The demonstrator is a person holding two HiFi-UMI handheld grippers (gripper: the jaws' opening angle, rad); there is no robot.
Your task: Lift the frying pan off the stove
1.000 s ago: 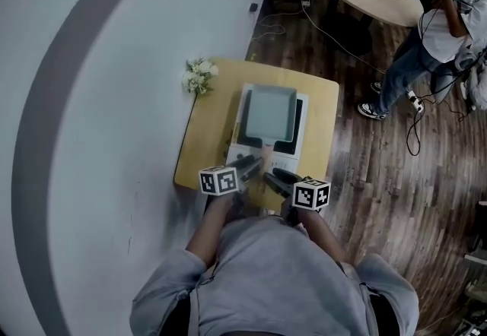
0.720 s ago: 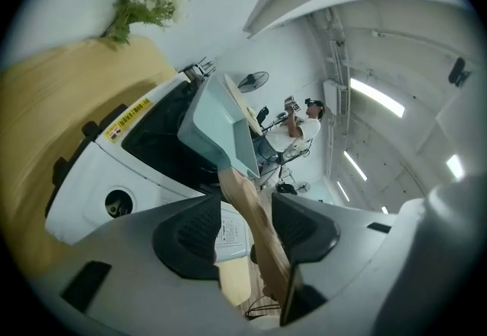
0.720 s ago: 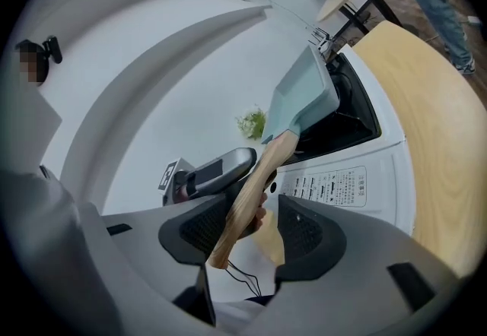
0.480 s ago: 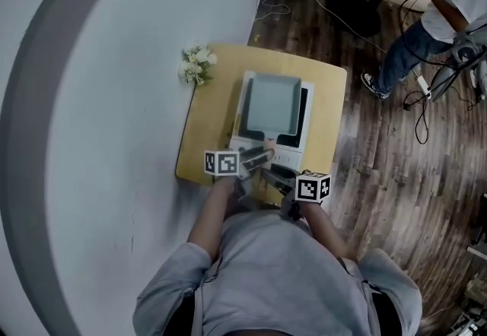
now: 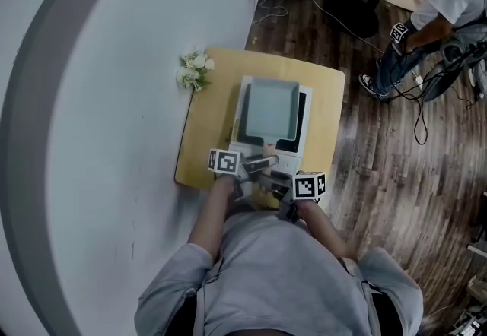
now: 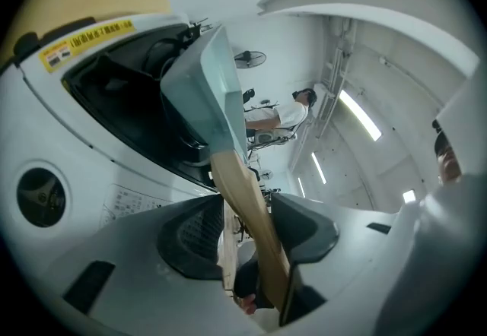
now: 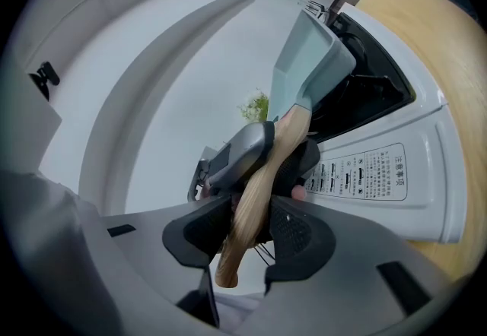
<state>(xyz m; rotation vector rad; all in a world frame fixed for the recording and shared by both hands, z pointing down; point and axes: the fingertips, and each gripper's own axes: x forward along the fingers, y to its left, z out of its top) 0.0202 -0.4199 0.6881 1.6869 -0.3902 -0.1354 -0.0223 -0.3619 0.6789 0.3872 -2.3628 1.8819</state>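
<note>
Two grippers, head view: the left gripper (image 5: pixel 255 166) and right gripper (image 5: pixel 275 179) meet at the stove's (image 5: pixel 304 133) near edge, both on the wooden handle (image 5: pixel 266 150).
Pan, head view: the square grey-blue frying pan (image 5: pixel 268 109) lies over the stove's dark plate on the table (image 5: pixel 202 141). The flowers (image 5: pixel 192 70) are well apart.
Claw, left gripper view: the left gripper (image 6: pixel 251 224) is clenched on the handle (image 6: pixel 232 175), just behind its joint with the frying pan (image 6: pixel 209 84).
Pan, left gripper view: it sits above the stove (image 6: pixel 84 152). Whether its base has left the plate I cannot tell.
Claw, right gripper view: the right gripper (image 7: pixel 243 232) grasps the handle (image 7: pixel 256 182) near its free end, just behind the left gripper (image 7: pixel 243 148).
Handling, judged: the pan looks stiff and probably front-heavy, and the smooth wood may twist between the pads. Two holds along the handle should counter droop if the pan is lifted level.
</note>
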